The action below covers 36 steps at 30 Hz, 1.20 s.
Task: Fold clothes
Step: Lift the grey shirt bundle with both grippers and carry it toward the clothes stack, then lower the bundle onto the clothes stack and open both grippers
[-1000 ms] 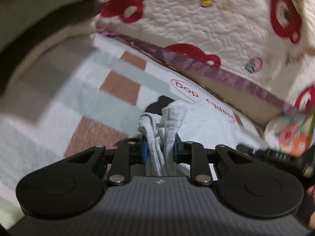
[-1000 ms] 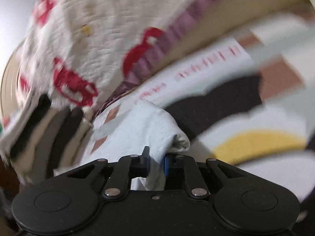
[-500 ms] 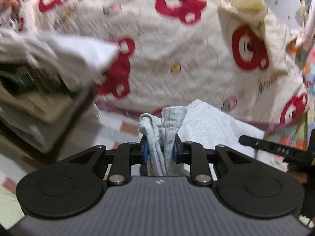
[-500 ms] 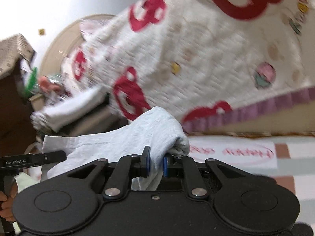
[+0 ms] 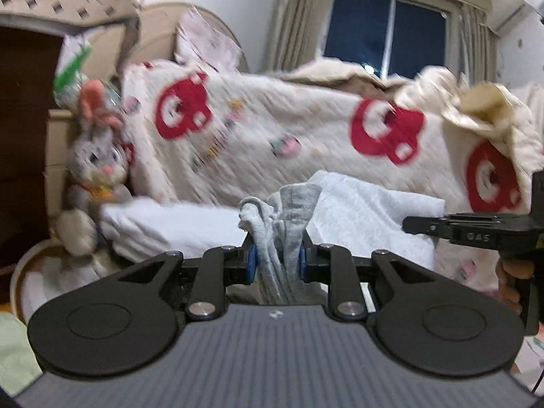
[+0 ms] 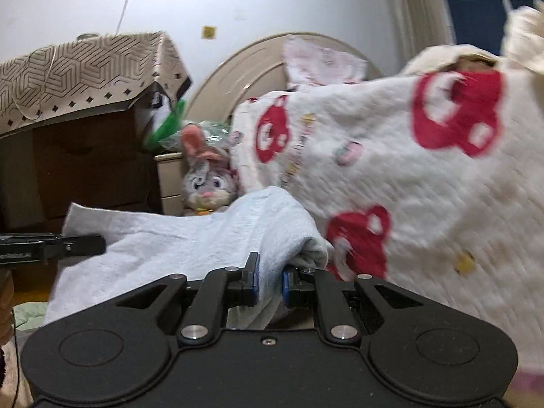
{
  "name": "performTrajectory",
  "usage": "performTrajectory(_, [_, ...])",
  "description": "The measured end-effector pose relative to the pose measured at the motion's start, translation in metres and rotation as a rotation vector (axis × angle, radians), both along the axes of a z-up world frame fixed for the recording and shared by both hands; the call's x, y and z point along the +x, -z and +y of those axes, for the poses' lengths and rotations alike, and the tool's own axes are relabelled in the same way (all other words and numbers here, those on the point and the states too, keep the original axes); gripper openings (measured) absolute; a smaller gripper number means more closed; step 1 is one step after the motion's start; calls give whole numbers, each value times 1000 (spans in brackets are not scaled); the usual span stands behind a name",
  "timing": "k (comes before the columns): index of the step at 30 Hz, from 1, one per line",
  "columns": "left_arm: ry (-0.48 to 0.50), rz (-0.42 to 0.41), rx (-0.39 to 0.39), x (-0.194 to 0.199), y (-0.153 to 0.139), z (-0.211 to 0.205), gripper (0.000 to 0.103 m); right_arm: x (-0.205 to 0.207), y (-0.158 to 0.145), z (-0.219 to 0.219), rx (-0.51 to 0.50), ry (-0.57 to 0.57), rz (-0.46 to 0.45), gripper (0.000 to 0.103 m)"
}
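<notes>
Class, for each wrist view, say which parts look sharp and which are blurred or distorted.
Left wrist view: the left claw and the bunched grey garment are sharp; the bear-print quilt and the plush rabbit are smeared. Right wrist view: the right claw is crisp, the quilt blurred, the headboard bowed by fisheye.

A big white quilt (image 5: 306,142) with red bear heads lies in a heap on the bed. A grey toy bunny (image 5: 97,166) with pink ears sits just beside the quilt's left edge. Behind them stands a curved bed head (image 6: 251,68). A dark window (image 5: 384,34) has pale curtains (image 5: 295,23) at its side. A patterned cloth (image 6: 85,74) covers the top of a dark brown cupboard (image 6: 88,166).
</notes>
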<state>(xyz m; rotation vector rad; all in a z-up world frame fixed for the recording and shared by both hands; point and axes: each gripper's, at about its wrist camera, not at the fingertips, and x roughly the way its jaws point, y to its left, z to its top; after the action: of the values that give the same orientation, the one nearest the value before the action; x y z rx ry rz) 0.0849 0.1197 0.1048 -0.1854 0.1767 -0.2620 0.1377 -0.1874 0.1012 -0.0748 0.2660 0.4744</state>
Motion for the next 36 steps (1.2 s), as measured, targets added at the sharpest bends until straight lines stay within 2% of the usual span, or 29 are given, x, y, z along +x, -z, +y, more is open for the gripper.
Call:
performTrajectory(2, [-36,-12,-11,17,-10,8,21,23,-18,19,-37,-12,-4,14])
performTrajectory(5, [-74,9,-80,56,-19,26,21,61,-41,37,-48,-26,-16,14])
performTrajectory(9, [-131,67,-164,106,-18,47,22,121,-50,46,15,-66,34,14])
performTrajectory(12, [-157,142,-245,144,-4,65,22,165,-39,53,66,-123,61,14])
performTrajectory(16, [-146,224,-371,181,22,88,22,213,-10,65,64,-132,118,14])
performTrajectory(18, [-143,244,-398,192,34,94,22,235,5,68,81,-133,157,14])
performTrajectory(20, [-175,302,-416,203,50,101,23,249,24,66,128,-107,194,16])
performTrajectory(22, [-186,318,-427,206,65,106,25,262,47,63,184,-64,264,29])
performTrajectory(23, [-190,323,-431,206,72,108,27,268,59,62,212,-42,299,31])
performTrajectory(25, [-197,332,-441,207,86,112,29,266,78,55,324,-14,310,41])
performTrajectory(28, [-192,323,-418,204,79,109,28,260,95,44,511,-2,343,50])
performTrajectory(29, [-189,319,-409,203,76,108,27,259,98,43,544,0,352,53])
performTrajectory(30, [-187,315,-400,202,73,107,24,259,99,44,552,2,356,60])
performTrajectory(31, [-185,311,-392,201,71,106,23,260,99,47,539,1,363,62])
performTrajectory(32, [-182,308,-383,200,68,104,22,262,96,51,511,1,363,61])
performTrajectory(33, [-180,304,-374,199,65,103,22,262,91,55,477,-7,349,44])
performTrajectory(34, [-170,305,-391,198,61,103,22,263,83,58,450,-26,326,18])
performTrajectory(36, [-146,324,-446,197,58,104,22,268,67,59,410,-57,277,18])
